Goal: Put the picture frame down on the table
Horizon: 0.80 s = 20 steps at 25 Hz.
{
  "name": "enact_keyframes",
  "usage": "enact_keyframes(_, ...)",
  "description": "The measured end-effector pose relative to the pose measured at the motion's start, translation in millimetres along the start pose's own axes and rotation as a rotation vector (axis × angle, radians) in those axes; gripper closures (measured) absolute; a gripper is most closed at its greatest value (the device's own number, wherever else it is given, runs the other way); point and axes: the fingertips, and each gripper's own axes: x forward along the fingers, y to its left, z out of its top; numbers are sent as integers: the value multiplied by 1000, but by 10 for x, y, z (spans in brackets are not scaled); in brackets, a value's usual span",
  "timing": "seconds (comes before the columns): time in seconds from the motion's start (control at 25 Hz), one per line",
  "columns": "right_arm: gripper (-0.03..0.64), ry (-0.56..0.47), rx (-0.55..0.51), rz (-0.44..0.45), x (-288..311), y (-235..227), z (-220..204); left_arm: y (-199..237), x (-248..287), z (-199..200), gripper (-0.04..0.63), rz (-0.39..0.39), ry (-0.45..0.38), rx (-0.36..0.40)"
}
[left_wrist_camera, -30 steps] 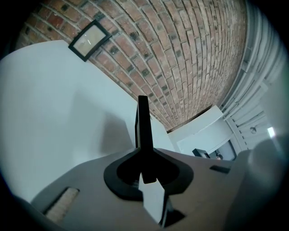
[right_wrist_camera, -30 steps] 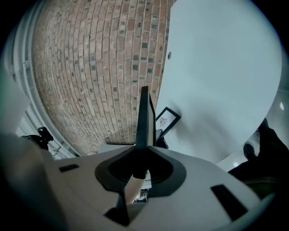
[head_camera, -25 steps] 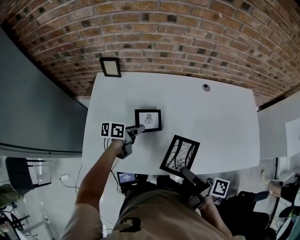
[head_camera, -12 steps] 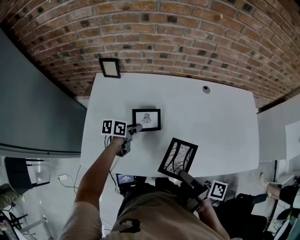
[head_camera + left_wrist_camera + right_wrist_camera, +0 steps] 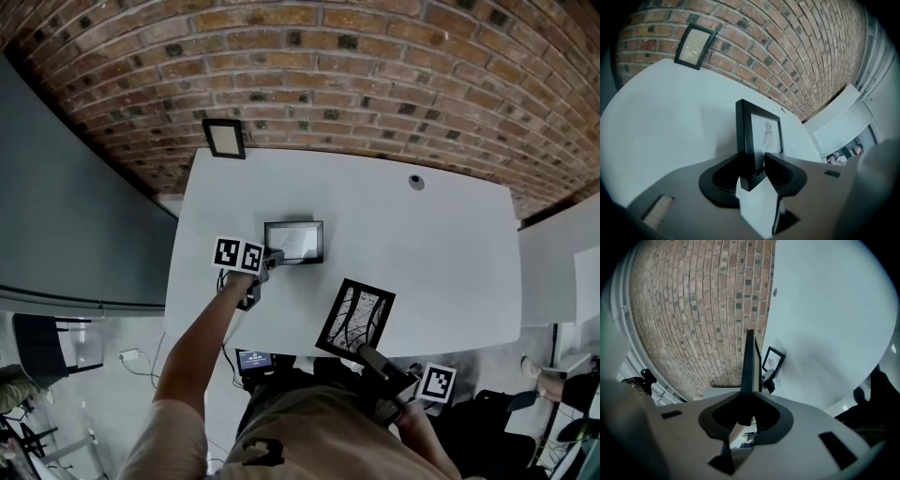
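My left gripper (image 5: pixel 273 256) is shut on the left edge of a small black picture frame (image 5: pixel 294 242) with a line drawing, held tilted over the white table (image 5: pixel 441 253). In the left gripper view the small frame (image 5: pixel 759 138) stands upright between the jaws of the left gripper (image 5: pixel 752 168). Near the table's front edge my right gripper (image 5: pixel 362 352) is shut on the bottom of a larger black frame (image 5: pixel 356 317) with a branch picture. In the right gripper view the larger frame (image 5: pixel 750 359) shows edge-on, rising from the right gripper (image 5: pixel 749 401).
A third frame (image 5: pixel 224 138) with a pale insert leans against the brick wall at the table's back left corner. A small round fitting (image 5: pixel 413 181) sits in the table's back right. Grey partition at left; floor, chair and cables lie below the front edge.
The small frame in my left gripper has tipped from facing up to a steeper, more upright tilt. The right gripper and large frame have barely moved.
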Motion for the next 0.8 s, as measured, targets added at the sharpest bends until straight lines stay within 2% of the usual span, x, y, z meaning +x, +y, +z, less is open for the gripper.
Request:
enact_keyframes(0.16, 560, 7, 1, -4, -49, 13, 6, 83, 23, -49, 408, 67, 22, 45)
enact_keyframes(0.36, 560, -11, -3, -6, -80, -16, 30, 128, 68, 21, 397, 102, 49, 115)
enact_keyframes(0.6, 560, -6, -8, -14, -64, -19, 37, 240, 43, 71, 364, 247, 59, 290)
enact_keyframes(0.8, 560, 4, -11, -13, -29, -9, 32, 231, 42, 63, 364, 241, 65, 321)
